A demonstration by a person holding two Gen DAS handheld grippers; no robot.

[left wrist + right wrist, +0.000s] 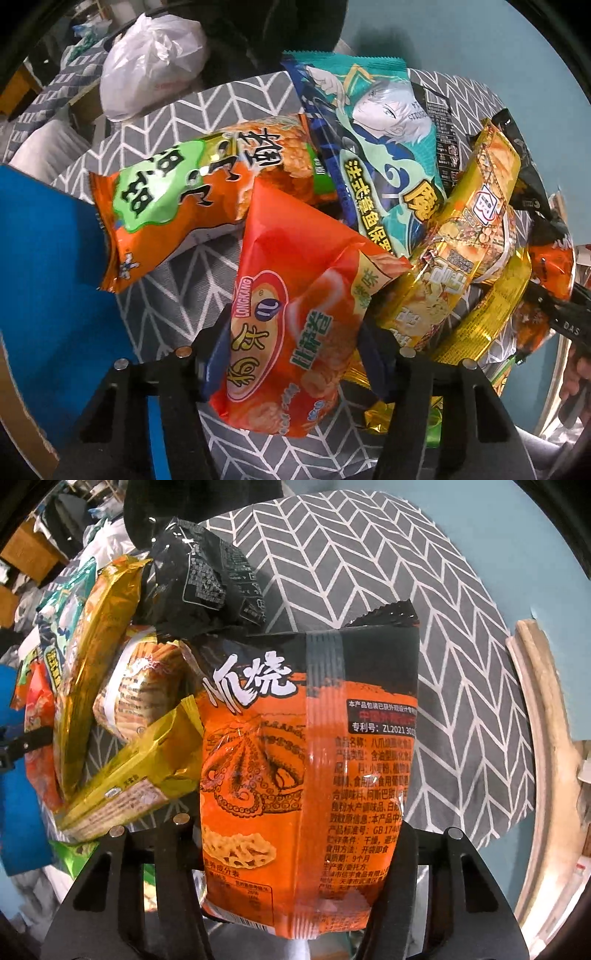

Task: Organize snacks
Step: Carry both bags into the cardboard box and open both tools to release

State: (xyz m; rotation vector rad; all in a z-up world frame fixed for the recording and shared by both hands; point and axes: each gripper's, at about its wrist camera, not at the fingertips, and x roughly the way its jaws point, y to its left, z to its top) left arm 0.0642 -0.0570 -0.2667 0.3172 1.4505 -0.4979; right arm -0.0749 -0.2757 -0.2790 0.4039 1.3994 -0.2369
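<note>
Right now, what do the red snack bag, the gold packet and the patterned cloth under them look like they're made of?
Red snack bag: thin plastic film, glossy; it creases and catches light. Gold packet: probably foil-lined plastic, shiny metallic, with bright reflections along its folds. Patterned cloth: looks like woven fabric, matte grey with white chevron lines and no shine.

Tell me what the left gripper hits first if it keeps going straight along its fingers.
Left gripper already has the red-orange snack bag between its fingers; that comes first. Beyond it, probably the grey chevron cloth, though depth is unclear.
</note>
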